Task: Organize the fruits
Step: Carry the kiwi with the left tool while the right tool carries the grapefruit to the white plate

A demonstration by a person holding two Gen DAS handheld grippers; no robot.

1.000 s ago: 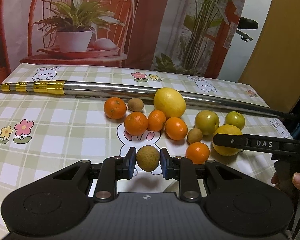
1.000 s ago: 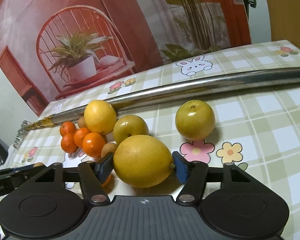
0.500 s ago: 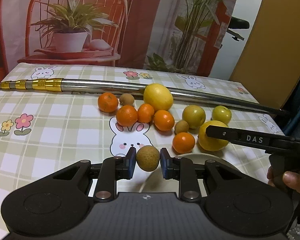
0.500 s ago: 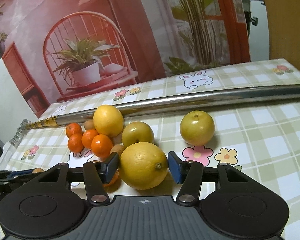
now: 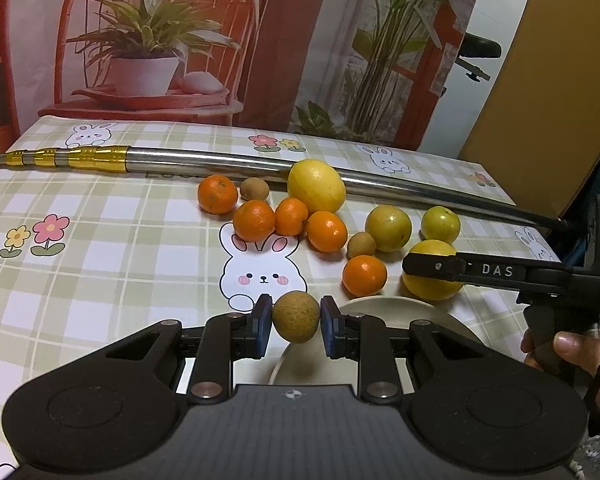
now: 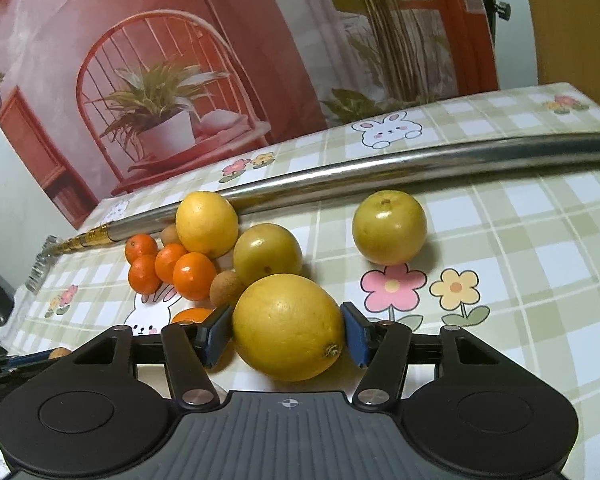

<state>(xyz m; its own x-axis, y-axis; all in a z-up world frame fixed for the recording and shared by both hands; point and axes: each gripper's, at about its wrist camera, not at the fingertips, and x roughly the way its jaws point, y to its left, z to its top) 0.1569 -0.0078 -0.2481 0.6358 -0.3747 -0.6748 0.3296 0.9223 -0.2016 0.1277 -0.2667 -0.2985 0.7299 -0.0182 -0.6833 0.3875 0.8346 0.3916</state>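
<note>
While the left gripper [image 5: 295, 317] pinches a small brown fruit [image 5: 296, 317] between its jaws over a cream plate [image 5: 384, 306], the right gripper [image 6: 287, 328] has its jaws against a large yellow citrus [image 6: 287, 327] near the loose fruit on the checked surface [image 5: 100, 248].
</note>
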